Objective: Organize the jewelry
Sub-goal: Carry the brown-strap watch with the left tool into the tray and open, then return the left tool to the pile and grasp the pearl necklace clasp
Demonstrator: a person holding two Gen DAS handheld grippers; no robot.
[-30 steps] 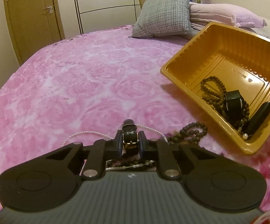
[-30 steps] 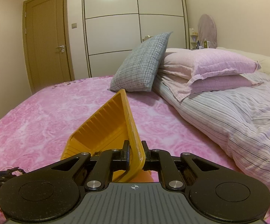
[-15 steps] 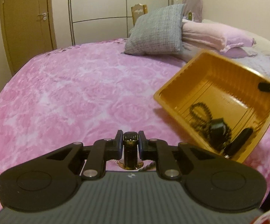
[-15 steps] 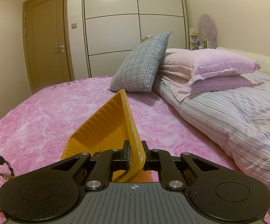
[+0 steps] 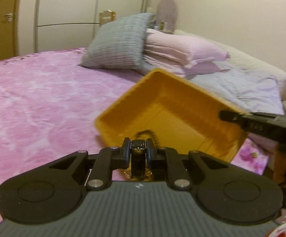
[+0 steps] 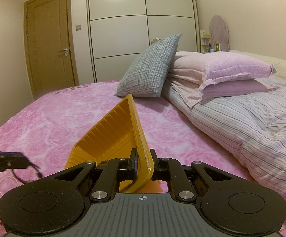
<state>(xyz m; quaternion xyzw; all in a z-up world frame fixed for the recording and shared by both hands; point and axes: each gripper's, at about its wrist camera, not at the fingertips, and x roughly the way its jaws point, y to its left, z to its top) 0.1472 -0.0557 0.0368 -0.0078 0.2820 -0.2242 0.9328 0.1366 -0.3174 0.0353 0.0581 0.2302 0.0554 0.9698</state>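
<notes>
- Clamping the yellow tray (image 6: 111, 130) rim with my right gripper (image 6: 144, 165), I hold it tilted over the pink bedspread (image 6: 44, 122), open side leftward.
- My left gripper (image 5: 138, 154) grips a dark watch (image 5: 138, 158), probably strap-upright, at the tray's near edge; bedspread left lies open.

Colours and patterns, bedroom set with jewelry tray

Tray (image 6: 111, 130): orange-yellow, ribbed inner wall. Bedspread (image 6: 50, 122): pink with paler rose pattern. Cushion (image 6: 149, 69): grey with fine check. Two pillows (image 6: 222, 67): pale lilac-pink, plain. Sheet (image 6: 251, 122) at right: pale with thin dark stripes. Wardrobe (image 6: 119, 29): off-white panels, dark seams. Door (image 6: 48, 45): mid-brown wood, silver handle. Left tool (image 5: 138, 149): black; strap (image 5: 138, 158) in it black with gold fittings. Right tool (image 6: 143, 158): black, grey ridged body.
</notes>
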